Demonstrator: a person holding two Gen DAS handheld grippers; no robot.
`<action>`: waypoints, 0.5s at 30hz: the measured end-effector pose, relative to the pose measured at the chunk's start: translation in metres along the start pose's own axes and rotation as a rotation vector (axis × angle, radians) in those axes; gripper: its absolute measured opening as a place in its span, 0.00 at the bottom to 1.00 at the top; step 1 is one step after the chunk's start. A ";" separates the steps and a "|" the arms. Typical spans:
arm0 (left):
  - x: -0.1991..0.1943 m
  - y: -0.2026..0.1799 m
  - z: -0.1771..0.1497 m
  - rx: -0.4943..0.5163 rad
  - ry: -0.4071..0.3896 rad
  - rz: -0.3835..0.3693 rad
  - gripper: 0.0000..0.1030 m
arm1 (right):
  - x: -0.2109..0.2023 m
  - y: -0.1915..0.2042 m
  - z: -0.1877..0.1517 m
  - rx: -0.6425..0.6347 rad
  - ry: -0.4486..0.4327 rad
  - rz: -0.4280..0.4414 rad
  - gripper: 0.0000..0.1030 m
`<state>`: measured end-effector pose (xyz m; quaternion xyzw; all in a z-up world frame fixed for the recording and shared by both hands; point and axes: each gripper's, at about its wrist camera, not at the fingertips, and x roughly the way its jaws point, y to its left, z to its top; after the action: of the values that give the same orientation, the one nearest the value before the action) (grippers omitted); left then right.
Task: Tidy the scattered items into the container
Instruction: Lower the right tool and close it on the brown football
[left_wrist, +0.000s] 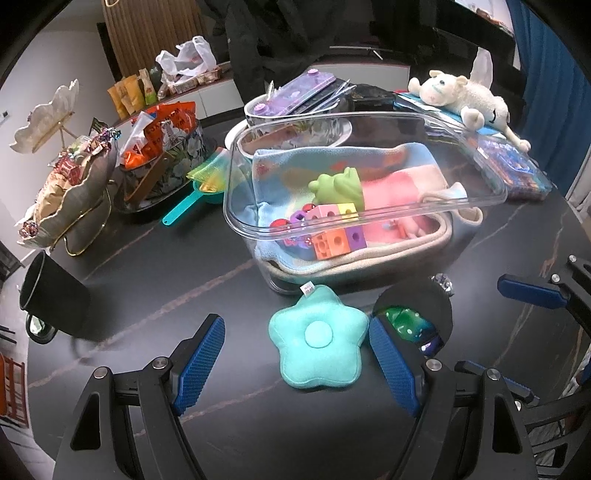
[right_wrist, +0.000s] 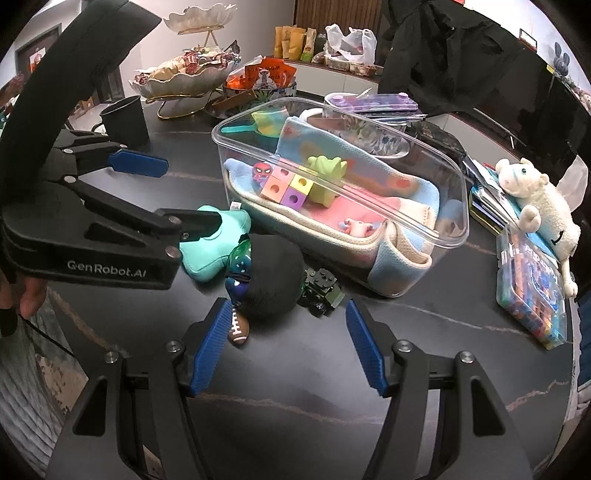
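Left wrist view has the left gripper (left_wrist: 295, 360) spread wide around the teal star cushion (left_wrist: 319, 338) lying flat just before the clear container (left_wrist: 369, 216), while the right gripper (right_wrist: 284, 347) hangs open nearby.

Clear glossy plastic container (left_wrist: 369, 122), plush star (left_wrist: 318, 341)

We see the star cushion (left_wrist: 318, 338) at lower centre, before the container (left_wrist: 369, 177); blocks (left_wrist: 338, 240) lie inside it.
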<state>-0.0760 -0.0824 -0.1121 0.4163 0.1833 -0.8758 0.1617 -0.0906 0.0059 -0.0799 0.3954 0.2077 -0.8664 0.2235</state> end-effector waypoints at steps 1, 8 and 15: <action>0.001 0.000 -0.001 0.000 0.001 -0.001 0.75 | 0.001 0.000 0.000 -0.002 0.002 0.002 0.60; 0.009 -0.002 -0.003 0.003 0.016 -0.008 0.75 | 0.009 0.006 -0.004 -0.016 0.023 0.025 0.60; 0.018 -0.004 -0.007 0.009 0.035 -0.012 0.75 | 0.019 0.009 -0.008 -0.015 0.048 0.054 0.60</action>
<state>-0.0838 -0.0785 -0.1292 0.4310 0.1847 -0.8702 0.1515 -0.0924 -0.0012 -0.1015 0.4200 0.2086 -0.8486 0.2448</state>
